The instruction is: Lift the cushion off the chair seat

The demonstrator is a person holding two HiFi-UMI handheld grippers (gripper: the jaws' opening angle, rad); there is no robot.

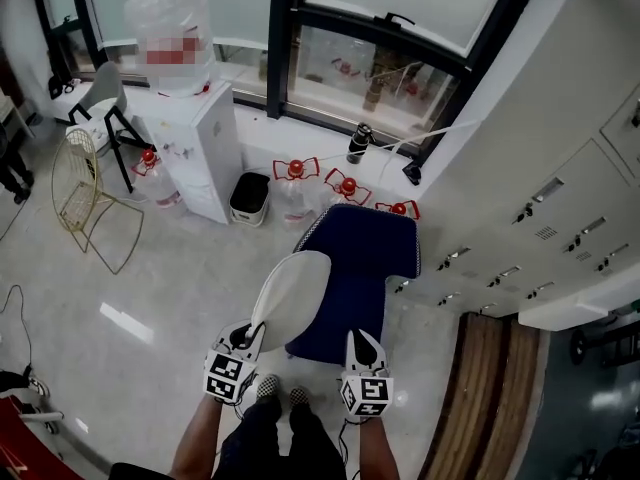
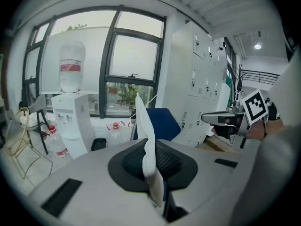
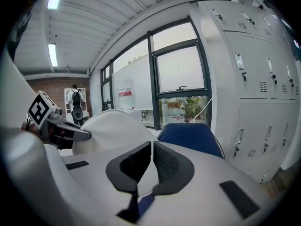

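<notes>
Overhead, the blue chair (image 1: 365, 243) stands on the pale floor (image 1: 170, 288) below the window, with the white lockers (image 1: 560, 168) at its right and a water dispenser (image 1: 205, 143) well off to its left. Next comes the white oval cushion (image 1: 290, 290), held up on edge in the air over the chair's left side, with the seat beyond it in the left gripper view. Smallest, the left gripper (image 1: 247, 337) is clamped on the cushion's near rim, while the right gripper (image 1: 362, 341) hangs beside the cushion with its jaws closed on nothing I can see
</notes>
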